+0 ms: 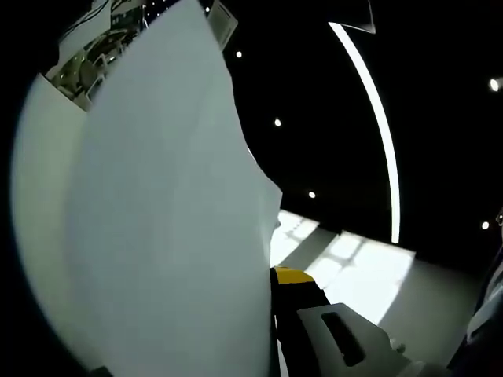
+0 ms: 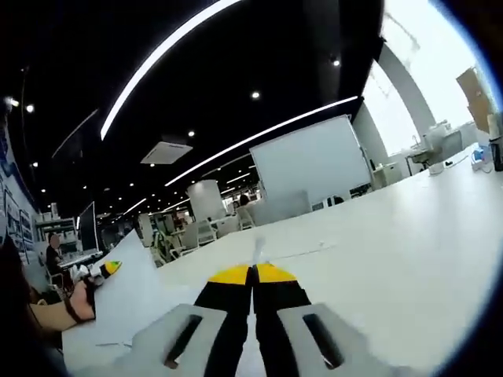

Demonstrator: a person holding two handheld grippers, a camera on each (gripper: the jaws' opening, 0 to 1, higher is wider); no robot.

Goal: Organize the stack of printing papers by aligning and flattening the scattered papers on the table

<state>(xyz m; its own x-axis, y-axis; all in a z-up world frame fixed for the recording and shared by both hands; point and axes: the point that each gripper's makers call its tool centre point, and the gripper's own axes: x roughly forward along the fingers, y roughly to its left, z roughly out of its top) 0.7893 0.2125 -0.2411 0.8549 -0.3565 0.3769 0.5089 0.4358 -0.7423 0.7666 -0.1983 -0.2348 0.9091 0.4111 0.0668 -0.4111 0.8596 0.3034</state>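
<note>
**Paper lifted in your left tongs, right tongs closed over the bench**

In the left gripper view, a large white sheet of printing paper (image 1: pixel 157 212) stands up directly in front of your left tongs (image 1: pixel 277 314) and covers most of the left side of the view. The sheet runs down beside the one yellow-tipped jaw that shows, and the other jaw is hidden behind it, so the tongs appear to grip the paper, though the contact itself is not visible. To the right of the jaw lies pale bench (image 1: pixel 440 306) surface, and above it a dark ceiling with a long curved light strip (image 1: pixel 381 133).

In the right gripper view, your right tongs (image 2: pixel 253 273) are closed, yellow tips pressed together, holding nothing you can make out. They point along the white bench (image 2: pixel 393 259). To their left, the lifted sheet (image 2: pixel 130 287) rises from the bench, with the other tongs' yellow tip (image 2: pixel 111 268) at its upper edge. Just ahead of the tips, a small pale scrap or paper edge (image 2: pixel 258 250) lies on the bench. Far ahead stands a white board (image 2: pixel 306 169).
</note>
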